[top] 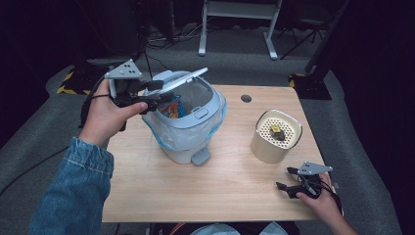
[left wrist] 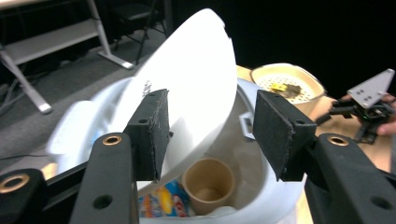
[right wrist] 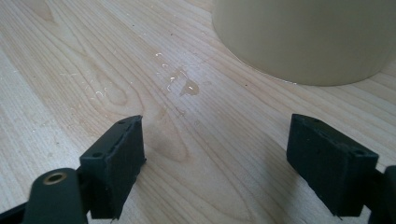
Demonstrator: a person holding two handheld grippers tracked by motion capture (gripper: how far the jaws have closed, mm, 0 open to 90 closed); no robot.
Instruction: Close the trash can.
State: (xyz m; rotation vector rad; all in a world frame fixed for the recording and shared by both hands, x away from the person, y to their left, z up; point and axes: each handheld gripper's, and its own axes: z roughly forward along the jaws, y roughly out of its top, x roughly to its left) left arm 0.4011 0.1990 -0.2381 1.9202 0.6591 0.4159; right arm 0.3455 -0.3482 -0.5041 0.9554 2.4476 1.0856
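**Left gripper at the raised lid of the bin, right gripper idle on the table**

The left gripper [top: 155, 95] is held at the rim of the pale blue-grey plastic pedal bin [top: 188, 122], which stands left of centre on the light wooden table [top: 195, 186] and is lined with a thin clear plastic bag [top: 166, 137]. The bin's white oval lid [left wrist: 191, 79] is tilted up. In the left gripper view the jaws stand wide apart: the left pad lies against the face of the lid, the right pad is clear of it, so nothing is clamped. Inside the bin lie a brown paper cup [left wrist: 208, 184] and a colourful printed wrapper [left wrist: 163, 203].

The right gripper [top: 293, 182] is low at the table's near right corner, its jaws spread wide over bare wood and holding nothing. Just beyond it stands a cream cylindrical container with a perforated top [top: 275, 137]; a small yellowish-dark scrap [top: 276, 131] sits on that top.
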